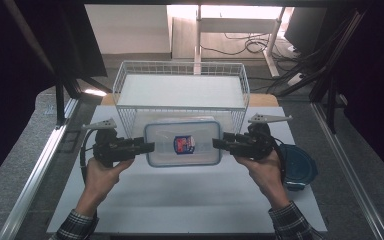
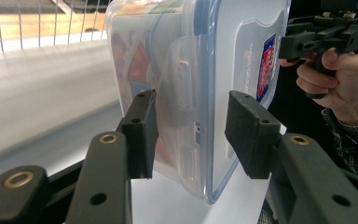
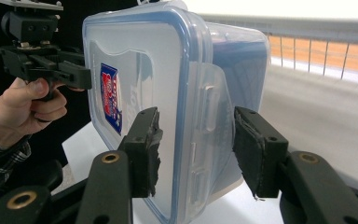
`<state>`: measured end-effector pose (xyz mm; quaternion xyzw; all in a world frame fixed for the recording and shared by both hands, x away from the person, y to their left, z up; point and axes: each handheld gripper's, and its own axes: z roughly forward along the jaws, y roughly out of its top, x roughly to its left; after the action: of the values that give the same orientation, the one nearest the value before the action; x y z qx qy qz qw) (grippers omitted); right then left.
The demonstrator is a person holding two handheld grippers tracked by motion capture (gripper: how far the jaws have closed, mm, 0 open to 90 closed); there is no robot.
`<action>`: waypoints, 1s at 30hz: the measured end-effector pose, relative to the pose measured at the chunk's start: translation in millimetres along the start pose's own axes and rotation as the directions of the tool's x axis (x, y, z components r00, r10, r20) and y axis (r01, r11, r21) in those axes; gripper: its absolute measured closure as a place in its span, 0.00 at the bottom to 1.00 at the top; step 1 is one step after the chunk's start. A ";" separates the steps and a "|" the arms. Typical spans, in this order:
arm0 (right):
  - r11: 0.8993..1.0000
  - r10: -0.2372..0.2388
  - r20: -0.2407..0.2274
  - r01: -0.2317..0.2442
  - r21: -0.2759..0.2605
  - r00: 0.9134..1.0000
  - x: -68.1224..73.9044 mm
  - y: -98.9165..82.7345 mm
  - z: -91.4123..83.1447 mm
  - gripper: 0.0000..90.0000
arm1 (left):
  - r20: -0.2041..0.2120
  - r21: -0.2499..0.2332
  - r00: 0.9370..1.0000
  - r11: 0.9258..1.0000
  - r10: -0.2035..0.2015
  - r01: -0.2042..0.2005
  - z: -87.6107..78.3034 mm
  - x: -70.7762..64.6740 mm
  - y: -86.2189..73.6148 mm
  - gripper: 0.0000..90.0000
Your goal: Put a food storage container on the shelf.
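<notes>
Clear lidded container (image 1: 183, 143) (blue seal, level) aloft before the wire basket (image 1: 181, 75).

A white desk (image 1: 190, 200) lies beneath the jaws, edged on both sides by metal rails (image 1: 35, 170) over grey speckled floor (image 1: 10, 175). Beyond the jaws stands a white wire basket (image 1: 180, 70), and past it a pale wall panel (image 1: 125, 25) and the legs of a white frame (image 1: 240, 25) in bright light. Black cables (image 1: 250, 45) trail over the floor there. Dark curtains (image 1: 15, 60) hang well off to either side of the jaws.
</notes>
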<state>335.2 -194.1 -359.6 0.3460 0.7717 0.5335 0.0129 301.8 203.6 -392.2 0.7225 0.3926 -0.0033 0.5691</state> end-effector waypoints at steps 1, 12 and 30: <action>1.000 -0.005 0.000 0.005 -0.003 1.000 -0.1 3.7 -0.1 0.57 | -0.001 -0.002 1.000 1.000 0.002 -0.002 -0.6 0.1 2.8 0.60; 0.999 -0.034 -0.001 0.034 -0.034 0.999 -4.7 45.5 3.2 0.57 | -0.023 -0.024 0.999 0.999 0.026 -0.027 -9.4 5.0 47.1 0.60; 0.998 -0.023 -0.004 0.023 -0.058 1.000 -22.3 99.8 15.4 0.57 | -0.030 -0.028 0.999 0.999 0.037 -0.038 -10.1 26.8 108.3 0.60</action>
<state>410.0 -174.7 -291.0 0.3352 0.7600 0.5562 0.0270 377.7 222.3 -312.0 0.7216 0.3872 0.0236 0.5734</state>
